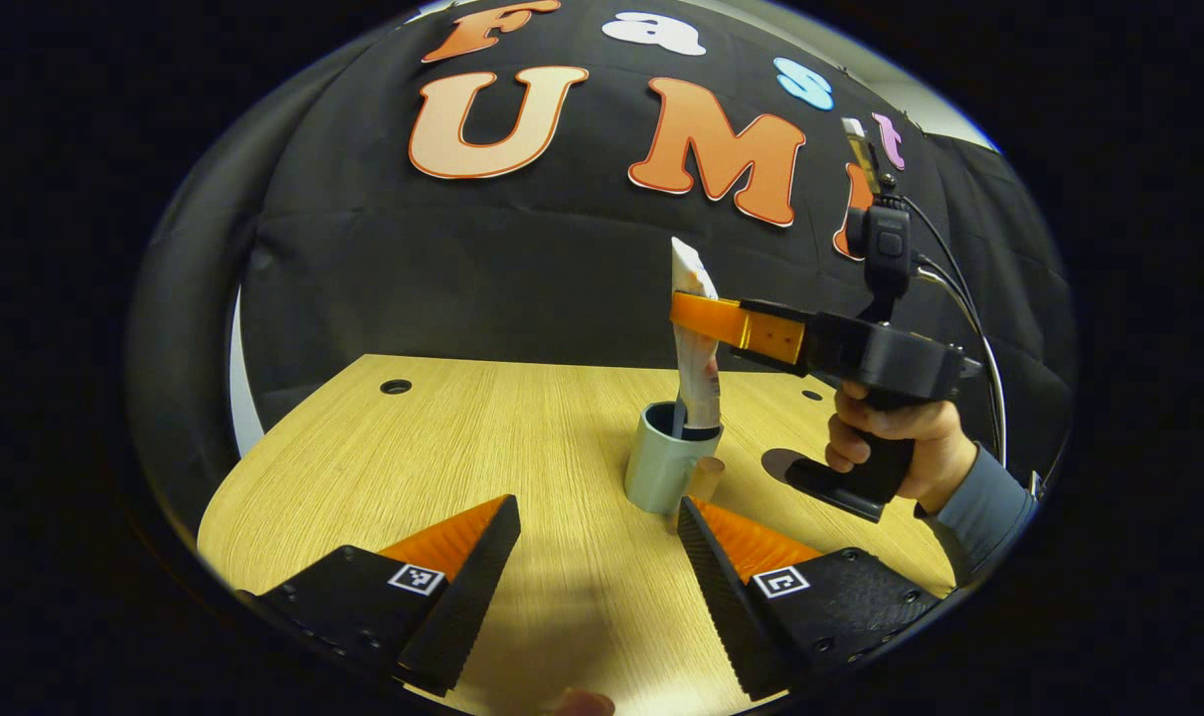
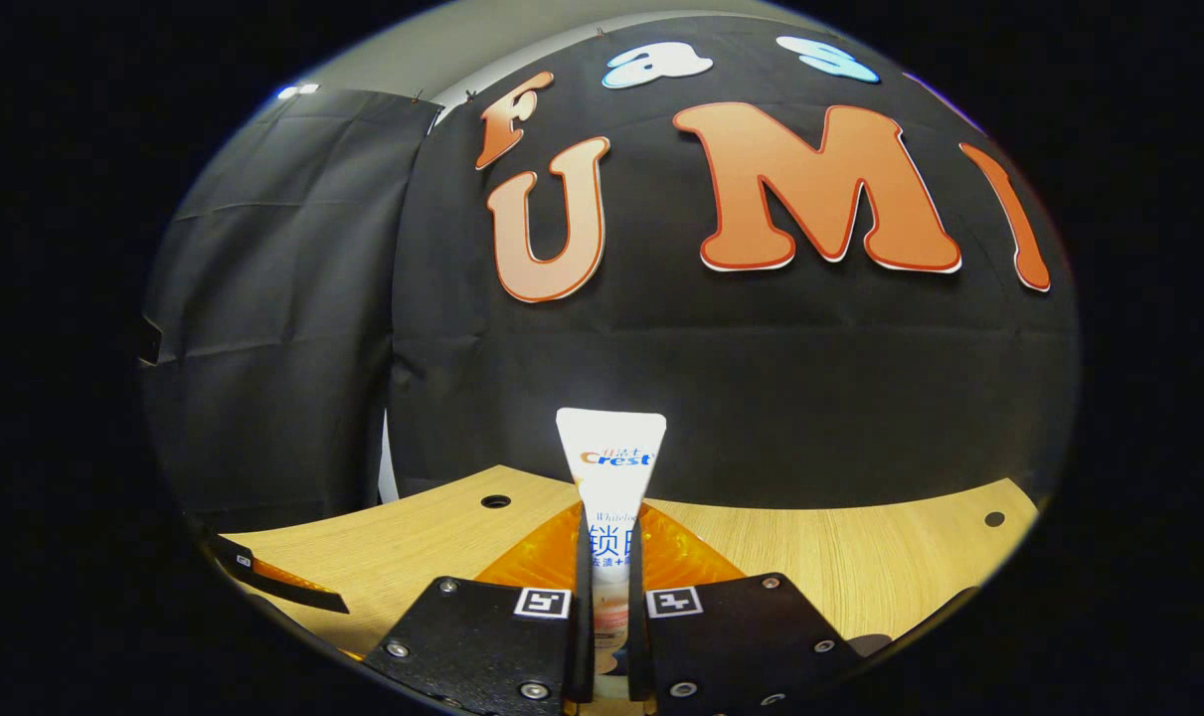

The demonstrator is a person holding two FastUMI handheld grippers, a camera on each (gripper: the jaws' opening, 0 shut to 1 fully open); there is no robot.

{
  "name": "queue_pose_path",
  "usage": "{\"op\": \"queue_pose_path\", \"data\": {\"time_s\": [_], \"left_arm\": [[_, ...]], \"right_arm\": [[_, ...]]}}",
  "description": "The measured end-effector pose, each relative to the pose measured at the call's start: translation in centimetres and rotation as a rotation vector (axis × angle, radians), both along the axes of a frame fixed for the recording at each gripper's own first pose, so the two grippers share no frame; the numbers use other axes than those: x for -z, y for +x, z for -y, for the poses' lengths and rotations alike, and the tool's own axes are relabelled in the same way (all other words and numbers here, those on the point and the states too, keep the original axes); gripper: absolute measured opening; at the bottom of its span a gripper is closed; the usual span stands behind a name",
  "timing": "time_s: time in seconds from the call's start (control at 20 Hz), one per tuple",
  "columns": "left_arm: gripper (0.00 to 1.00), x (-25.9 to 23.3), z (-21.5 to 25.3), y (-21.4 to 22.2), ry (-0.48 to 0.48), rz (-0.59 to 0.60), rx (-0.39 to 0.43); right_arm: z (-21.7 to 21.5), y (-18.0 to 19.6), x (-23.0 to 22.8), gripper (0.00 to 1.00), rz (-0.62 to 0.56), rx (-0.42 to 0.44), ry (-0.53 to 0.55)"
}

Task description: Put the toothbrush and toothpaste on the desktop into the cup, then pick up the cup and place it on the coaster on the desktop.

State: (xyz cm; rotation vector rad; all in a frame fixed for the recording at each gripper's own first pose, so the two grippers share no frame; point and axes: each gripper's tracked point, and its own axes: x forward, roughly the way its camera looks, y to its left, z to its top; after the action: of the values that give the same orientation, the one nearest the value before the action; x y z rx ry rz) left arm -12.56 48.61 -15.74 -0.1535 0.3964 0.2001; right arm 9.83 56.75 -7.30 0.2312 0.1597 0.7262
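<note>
- The toothpaste (image 2: 609, 497) has its lower end hidden between the right gripper (image 2: 609, 636) fingers.
- The coaster (image 1: 782, 463) sits mostly behind the hand (image 1: 895, 438).
- The cup (image 1: 666, 467) hides the toothpaste's cap end and most of a dark object inside.

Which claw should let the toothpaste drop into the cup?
The right claw. It is already shut on the toothpaste, upright with its bottom end in the cup. The left claw is open and holds nothing.
</note>
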Motion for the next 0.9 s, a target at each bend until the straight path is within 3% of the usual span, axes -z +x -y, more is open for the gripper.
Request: {"op": "queue_pose_path", "data": {"time_s": [0.25,0.9], "left_arm": [[0.96,0.5,-0.5,-0.3,-0.02,0.001,-0.016],[0.96,2.9,0.1,-0.3,-0.052,-0.038,-0.017]], "right_arm": [[-0.3,0.9,2.2,0.13,0.014,0.026,-0.074],[-1.6,-0.6,6.6,0.14,0.017,-0.005,-0.193]]}}
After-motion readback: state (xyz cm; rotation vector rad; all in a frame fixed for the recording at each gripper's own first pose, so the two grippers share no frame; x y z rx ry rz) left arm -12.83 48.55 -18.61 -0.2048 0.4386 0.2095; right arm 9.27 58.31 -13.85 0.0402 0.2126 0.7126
